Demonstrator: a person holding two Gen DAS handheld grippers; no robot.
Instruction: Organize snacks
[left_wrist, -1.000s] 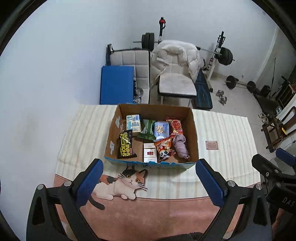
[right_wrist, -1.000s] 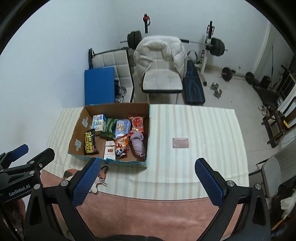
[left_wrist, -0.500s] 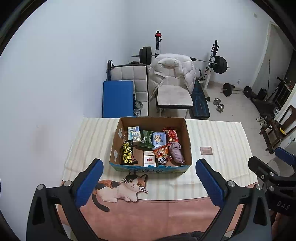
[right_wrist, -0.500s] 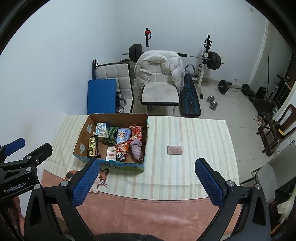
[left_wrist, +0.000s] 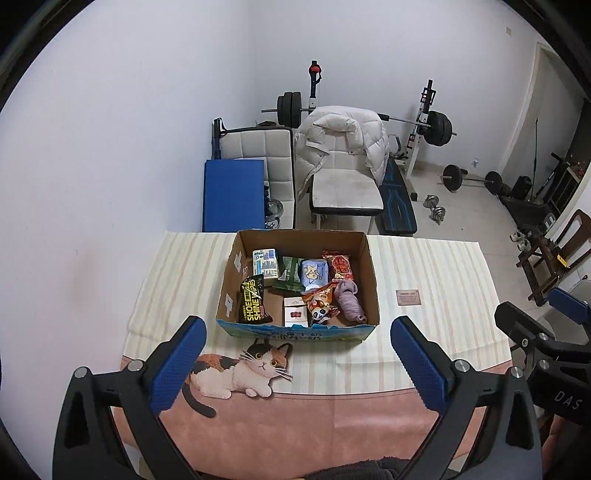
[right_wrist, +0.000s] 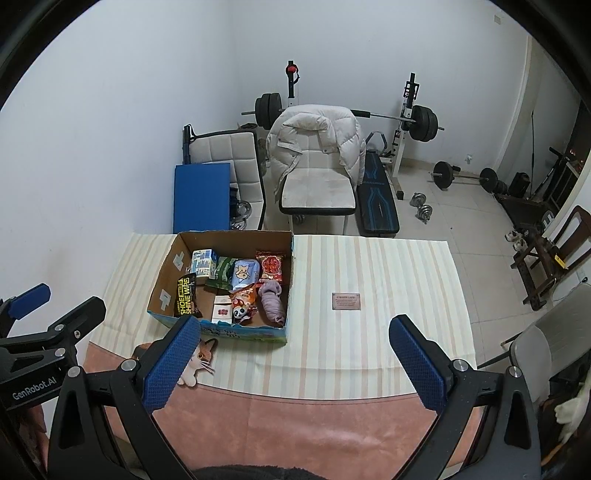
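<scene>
Open brown cardboard box (left_wrist: 372, 280) on the striped cream tabletop (left_wrist: 443, 266), holding the snacks: black "Shoe Shine Wipes" pouch (left_wrist: 254, 302), blue-and-white carton (left_wrist: 265, 262), green packet (left_wrist: 290, 273), pale blue packet (left_wrist: 313, 275), red packet (left_wrist: 340, 264), panda-print packet (left_wrist: 319, 308), white-and-red small box (left_wrist: 295, 316), lilac cloth roll (left_wrist: 349, 304). Small printed card (right_wrist: 345, 301) lies well right of the box. Left gripper (left_wrist: 293, 363) and right gripper (right_wrist: 293, 362): fingers spread wide, empty, above the near edge. Cat-shaped mat (left_wrist: 240, 371) shows whole only in left view.
</scene>
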